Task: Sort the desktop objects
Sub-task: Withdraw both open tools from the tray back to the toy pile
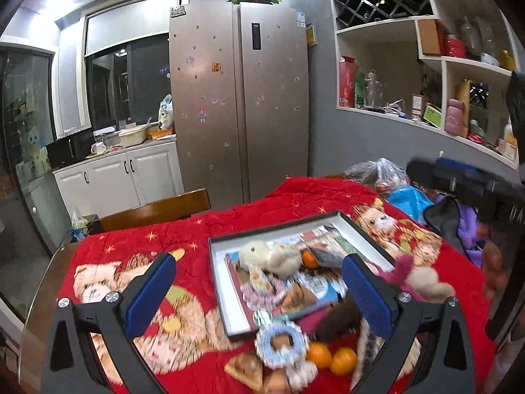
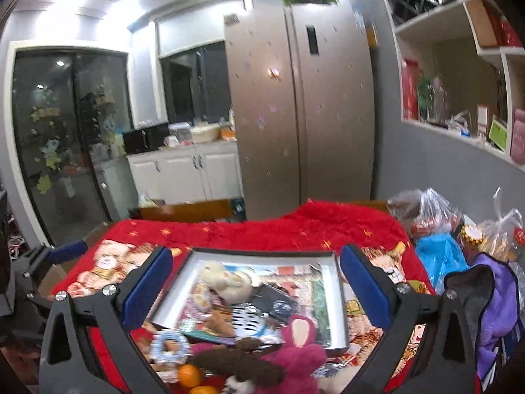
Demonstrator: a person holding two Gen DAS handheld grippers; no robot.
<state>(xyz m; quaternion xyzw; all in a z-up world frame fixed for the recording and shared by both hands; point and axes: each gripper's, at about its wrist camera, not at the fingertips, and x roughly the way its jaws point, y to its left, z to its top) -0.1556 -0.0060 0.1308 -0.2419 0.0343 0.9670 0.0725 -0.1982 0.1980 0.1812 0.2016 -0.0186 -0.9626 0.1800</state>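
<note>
The left gripper (image 1: 259,292) and the right gripper (image 2: 256,292), each black with blue pads, are both spread wide and hold nothing, low in their frames above the red bear-print blanket (image 1: 137,246). In the lower centre lies the shallow dark-rimmed white box (image 1: 218,282), already holding a cream plush toy (image 1: 262,254), a small orange (image 1: 309,259) and cards. Still outside it sit two oranges (image 1: 331,358), a blue-and-white crocheted ring (image 1: 282,339) and a pink plush toy (image 2: 295,354), so the sorting looks partly done. No writing is legible.
</note>
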